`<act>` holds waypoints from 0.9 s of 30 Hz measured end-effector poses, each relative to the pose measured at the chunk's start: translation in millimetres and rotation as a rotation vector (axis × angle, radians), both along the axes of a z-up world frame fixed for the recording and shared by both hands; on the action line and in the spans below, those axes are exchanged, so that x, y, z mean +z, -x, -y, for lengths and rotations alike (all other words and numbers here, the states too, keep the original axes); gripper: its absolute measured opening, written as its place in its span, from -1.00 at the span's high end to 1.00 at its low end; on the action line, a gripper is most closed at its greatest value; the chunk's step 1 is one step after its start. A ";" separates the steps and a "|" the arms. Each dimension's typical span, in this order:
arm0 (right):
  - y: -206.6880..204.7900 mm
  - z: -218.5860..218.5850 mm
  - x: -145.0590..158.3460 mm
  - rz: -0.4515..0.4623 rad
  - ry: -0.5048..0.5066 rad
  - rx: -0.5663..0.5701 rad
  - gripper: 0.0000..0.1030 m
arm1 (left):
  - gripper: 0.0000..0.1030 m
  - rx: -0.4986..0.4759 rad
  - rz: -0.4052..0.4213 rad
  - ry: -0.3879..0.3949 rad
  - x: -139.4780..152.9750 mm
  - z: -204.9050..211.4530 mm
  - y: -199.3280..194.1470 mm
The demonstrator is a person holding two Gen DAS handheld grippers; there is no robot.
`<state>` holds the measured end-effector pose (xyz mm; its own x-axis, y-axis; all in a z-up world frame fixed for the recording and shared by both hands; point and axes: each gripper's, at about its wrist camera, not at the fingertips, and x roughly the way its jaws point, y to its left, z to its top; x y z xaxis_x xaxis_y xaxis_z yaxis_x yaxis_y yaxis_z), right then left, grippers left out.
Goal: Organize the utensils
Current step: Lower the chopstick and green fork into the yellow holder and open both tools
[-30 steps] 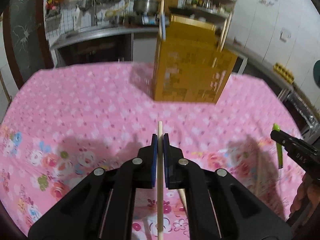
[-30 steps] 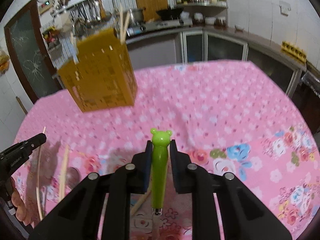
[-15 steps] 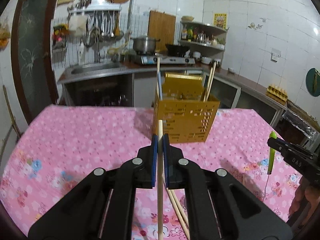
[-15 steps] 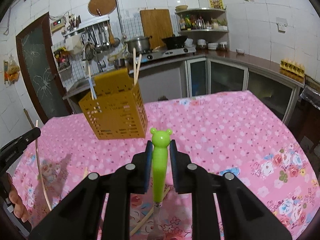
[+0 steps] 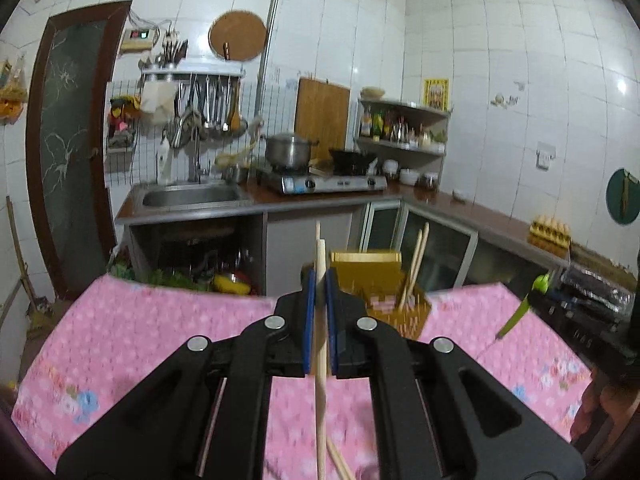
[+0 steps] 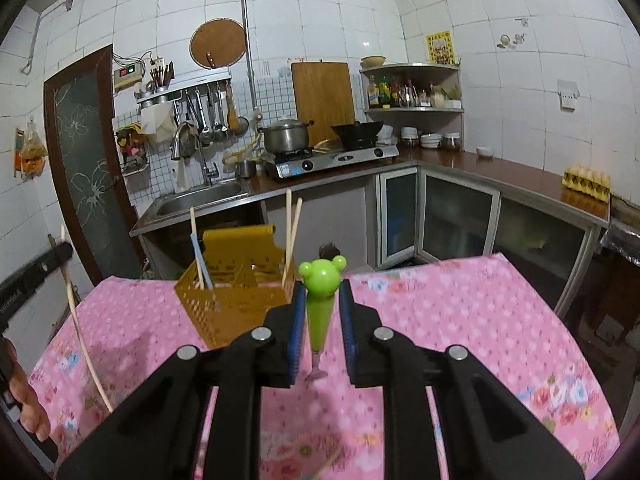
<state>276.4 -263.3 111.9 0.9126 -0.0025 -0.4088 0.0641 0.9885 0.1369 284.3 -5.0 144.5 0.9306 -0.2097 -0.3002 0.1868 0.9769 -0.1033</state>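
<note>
My left gripper is shut on a wooden chopstick, held upright above the pink table. My right gripper is shut on a green frog-headed utensil; it also shows in the left wrist view. The yellow perforated utensil basket stands at the table's far side, ahead of both grippers, with several chopsticks and a blue-handled utensil in it. It also shows in the left wrist view, partly hidden by my fingers. The left gripper's chopstick shows at the left of the right wrist view.
The pink floral tablecloth covers the table. More chopsticks lie on it below my left gripper. Behind the table are a kitchen counter with a sink and a gas stove. A person's hand shows at the left edge.
Both grippers have risen and tilted up with their utensils, so the basket sits lower and smaller in view and more of the kitchen shows. Both grips are unchanged.
</note>
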 end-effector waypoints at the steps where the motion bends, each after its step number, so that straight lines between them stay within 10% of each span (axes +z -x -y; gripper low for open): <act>1: -5.0 -0.1 2.3 0.003 0.001 0.001 0.67 | 0.92 -0.001 0.015 0.006 4.9 1.2 -5.1; 16: -54.7 -20.8 93.4 0.179 0.010 0.050 0.67 | 0.92 -0.012 0.162 0.059 74.6 34.1 -95.8; 27: -114.9 -35.7 63.2 0.135 -0.007 0.069 0.67 | 0.92 0.009 0.182 0.031 52.9 58.2 -166.0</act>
<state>391.3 -227.7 175.1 0.9571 0.0648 -0.2826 -0.0237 0.9889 0.1467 450.3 -63.1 197.4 0.9709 -0.2074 -0.1200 0.1962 0.9755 -0.0991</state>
